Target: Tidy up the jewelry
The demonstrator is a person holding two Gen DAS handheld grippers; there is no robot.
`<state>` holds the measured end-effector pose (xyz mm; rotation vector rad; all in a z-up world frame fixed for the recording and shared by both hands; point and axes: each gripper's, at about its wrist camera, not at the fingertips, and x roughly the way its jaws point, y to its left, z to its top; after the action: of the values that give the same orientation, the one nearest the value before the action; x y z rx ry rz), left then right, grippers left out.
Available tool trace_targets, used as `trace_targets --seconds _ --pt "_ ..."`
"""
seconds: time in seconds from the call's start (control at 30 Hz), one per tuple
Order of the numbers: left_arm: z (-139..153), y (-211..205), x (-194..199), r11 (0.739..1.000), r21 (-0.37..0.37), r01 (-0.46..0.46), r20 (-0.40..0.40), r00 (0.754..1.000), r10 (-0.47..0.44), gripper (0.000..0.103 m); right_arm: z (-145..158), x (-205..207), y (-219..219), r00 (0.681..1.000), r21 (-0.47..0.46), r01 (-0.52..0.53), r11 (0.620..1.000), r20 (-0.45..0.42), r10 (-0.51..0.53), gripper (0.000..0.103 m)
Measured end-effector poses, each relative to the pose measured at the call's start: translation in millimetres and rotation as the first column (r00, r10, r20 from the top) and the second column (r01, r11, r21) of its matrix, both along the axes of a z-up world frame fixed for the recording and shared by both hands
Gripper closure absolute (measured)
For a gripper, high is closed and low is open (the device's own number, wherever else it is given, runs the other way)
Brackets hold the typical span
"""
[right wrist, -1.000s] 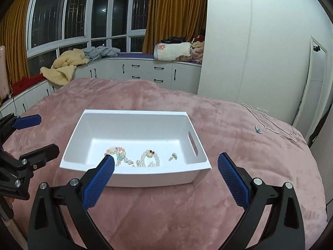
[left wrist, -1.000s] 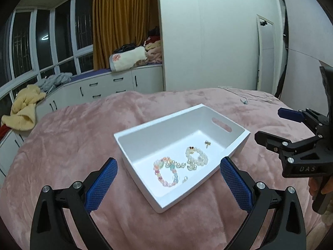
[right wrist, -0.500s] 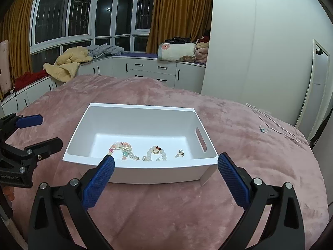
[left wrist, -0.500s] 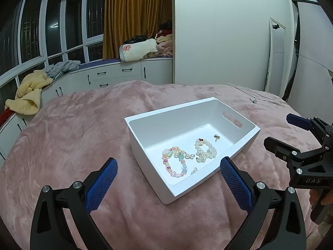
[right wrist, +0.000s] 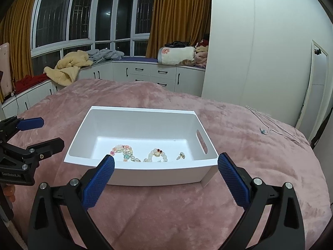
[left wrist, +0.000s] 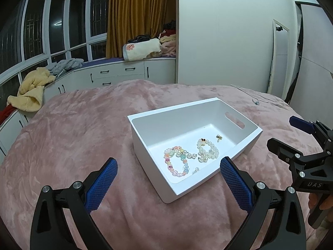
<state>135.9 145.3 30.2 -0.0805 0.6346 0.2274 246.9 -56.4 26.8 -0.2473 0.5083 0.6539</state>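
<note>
A white box (left wrist: pixel 243 143) (right wrist: pixel 158 175) with a handle slot stands on the pink bed. Inside lie a pastel bead bracelet (left wrist: pixel 177 162) (right wrist: pixel 123 151), a pearl bracelet (left wrist: pixel 208 151) (right wrist: pixel 157 155) and a small earring (left wrist: pixel 219 138) (right wrist: pixel 180 156). My left gripper (left wrist: pixel 168 185) is open and empty, just in front of the box's near corner; it also shows in the right wrist view (right wrist: pixel 39 133). My right gripper (right wrist: pixel 166 180) is open and empty before the box's long side; it also shows in the left wrist view (left wrist: pixel 291 133).
The pink blanket (left wrist: pixel 72 135) covers the bed. A thin white necklace or cord (left wrist: pixel 257 100) (right wrist: pixel 268 128) lies on it far right of the box. White cabinets with piled clothes (right wrist: pixel 68 66) run behind, a white wardrobe (right wrist: pixel 260 41) stands at right.
Both cameras have shifted a little, so the box sits further right in the left wrist view. The jewelry in the box has not moved. Both grippers stay open.
</note>
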Motion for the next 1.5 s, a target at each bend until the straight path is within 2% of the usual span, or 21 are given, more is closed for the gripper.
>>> trace_targets --seconds 1.5 --pt "-9.9 -8.9 -1.0 1.0 0.016 0.004 -0.007 1.0 -0.003 0.003 -5.7 -7.9 8.1 1.0 -0.006 -0.024 1.0 0.006 0.024 0.005"
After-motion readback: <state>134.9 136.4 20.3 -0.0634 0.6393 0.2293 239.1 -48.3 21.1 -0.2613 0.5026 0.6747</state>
